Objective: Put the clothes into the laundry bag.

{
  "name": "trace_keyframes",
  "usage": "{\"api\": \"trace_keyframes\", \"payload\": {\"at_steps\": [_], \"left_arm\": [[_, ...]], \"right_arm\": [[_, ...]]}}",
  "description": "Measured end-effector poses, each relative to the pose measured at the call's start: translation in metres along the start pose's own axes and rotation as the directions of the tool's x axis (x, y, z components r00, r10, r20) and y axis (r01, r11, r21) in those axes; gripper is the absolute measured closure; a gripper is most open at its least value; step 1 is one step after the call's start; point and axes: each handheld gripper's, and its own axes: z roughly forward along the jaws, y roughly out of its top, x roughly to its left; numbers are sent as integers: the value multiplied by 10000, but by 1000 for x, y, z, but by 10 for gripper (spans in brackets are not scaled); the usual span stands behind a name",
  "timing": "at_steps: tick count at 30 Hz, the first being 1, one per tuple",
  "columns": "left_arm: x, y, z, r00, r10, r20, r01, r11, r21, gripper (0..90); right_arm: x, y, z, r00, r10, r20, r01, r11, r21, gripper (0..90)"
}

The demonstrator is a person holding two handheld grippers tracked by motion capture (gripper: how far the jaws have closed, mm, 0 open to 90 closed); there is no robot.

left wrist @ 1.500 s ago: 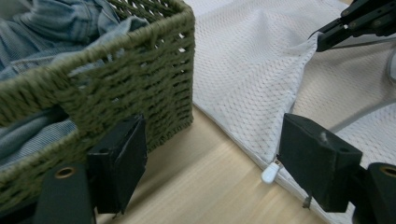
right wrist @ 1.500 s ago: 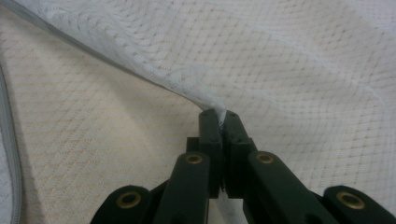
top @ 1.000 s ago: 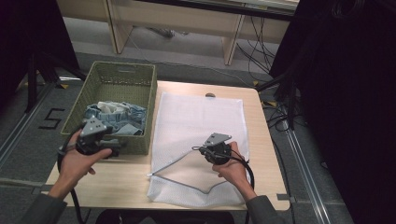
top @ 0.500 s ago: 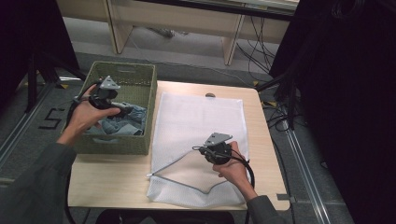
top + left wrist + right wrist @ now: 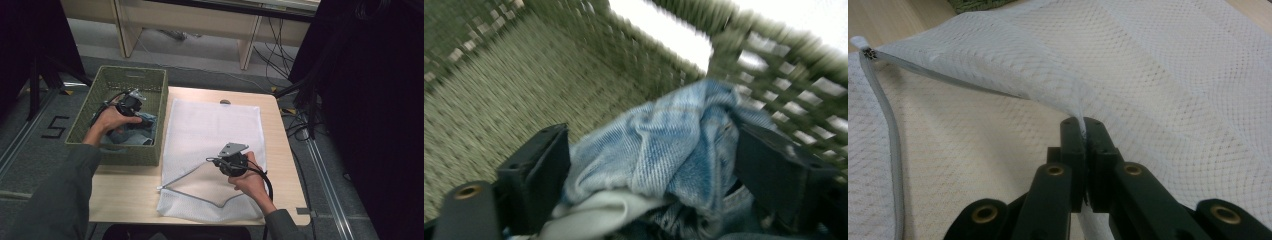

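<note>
Beside mesh bag point(image 5: 212, 150), basket point(image 5: 152, 125) of denim point(image 5: 674, 150).

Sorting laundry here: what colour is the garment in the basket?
Faded blue denim garment, clearest in the left gripper view.

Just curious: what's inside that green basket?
The basket holds crumpled blue denim with a bit of white cloth beside it. The left gripper is open around the denim. Whatever lies underneath is covered.

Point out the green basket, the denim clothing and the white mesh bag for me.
green basket point(image 5: 118, 156), high view, its near wall.
denim clothing point(image 5: 674, 145), left gripper view, the bunched fold between the jaws.
white mesh bag point(image 5: 215, 125), high view, its flat upper panel.
</note>
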Motion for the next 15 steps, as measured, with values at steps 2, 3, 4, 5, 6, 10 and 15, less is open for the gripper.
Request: {"api": "trace_keyframes", "payload": {"at_steps": [2, 3, 4, 5, 6, 10, 15], "left_arm": [[-1, -2, 4, 10000, 18, -22, -18, 10000, 55, 147], [-1, -3, 4, 10000, 5, -34, -5, 9999, 130, 147], [-1, -4, 4, 10000, 62, -39, -61, 9996, 290, 149], [-1, -4, 4, 10000, 62, -39, -61, 9996, 290, 151], [-2, -7, 7, 9990, 382, -233, -370, 9982, 468, 158], [-2, -12, 18, 9971, 681, -350, -637, 9913, 1148, 191], [-5, -9, 24, 9894, 920, -1125, -721, 9829, 1696, 493]], "right_arm": [[0, 0, 0, 10000, -16, 6, 16, 10000, 16, 891], [0, -1, 0, 10000, 19, 13, -19, 10000, -65, 891], [1, -1, 1, 10000, -13, 47, 14, 10000, -84, 891], [1, -1, 1, 10000, -13, 47, 14, 10000, -84, 891], [2, -1, 1, 10000, -51, 39, 51, 10000, -77, 891], [3, 0, 1, 9999, -64, 101, 65, 9999, -96, 891], [2, -1, 0, 9999, -109, 26, 108, 9999, 77, 891]]}}
